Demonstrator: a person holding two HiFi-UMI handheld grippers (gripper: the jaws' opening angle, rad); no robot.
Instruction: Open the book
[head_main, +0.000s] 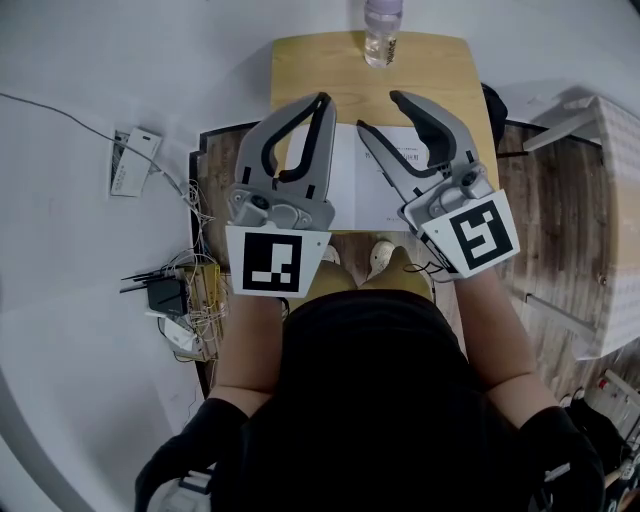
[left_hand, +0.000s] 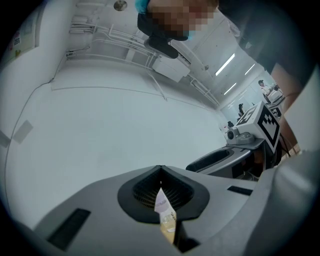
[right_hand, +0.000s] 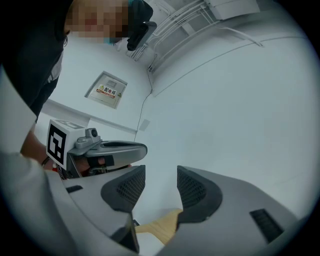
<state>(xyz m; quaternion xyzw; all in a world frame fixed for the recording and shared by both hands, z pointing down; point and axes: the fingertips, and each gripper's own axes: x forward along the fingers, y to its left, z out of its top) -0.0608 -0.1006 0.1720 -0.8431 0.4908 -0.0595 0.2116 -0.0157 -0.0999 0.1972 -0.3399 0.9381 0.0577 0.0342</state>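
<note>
A white book (head_main: 345, 185) lies on the small wooden table (head_main: 300, 65), with faint print on its right part. Both grippers hover above it, tilted up toward the wall. My left gripper (head_main: 322, 99) is shut, its tips meeting with nothing held; in the left gripper view (left_hand: 160, 169) only a sliver of the bottle shows through the gap behind the pads. My right gripper (head_main: 377, 110) is open and empty over the book's right half. In the right gripper view (right_hand: 161, 181) bare wood shows between its pads. Much of the book is hidden under the grippers.
A clear plastic bottle (head_main: 382, 30) stands at the table's far edge. On the floor at left lie a router (head_main: 165, 295), tangled cables and a white box (head_main: 135, 160). A white rack (head_main: 612, 130) stands at the right. The person's shoes (head_main: 380, 255) are under the table's near edge.
</note>
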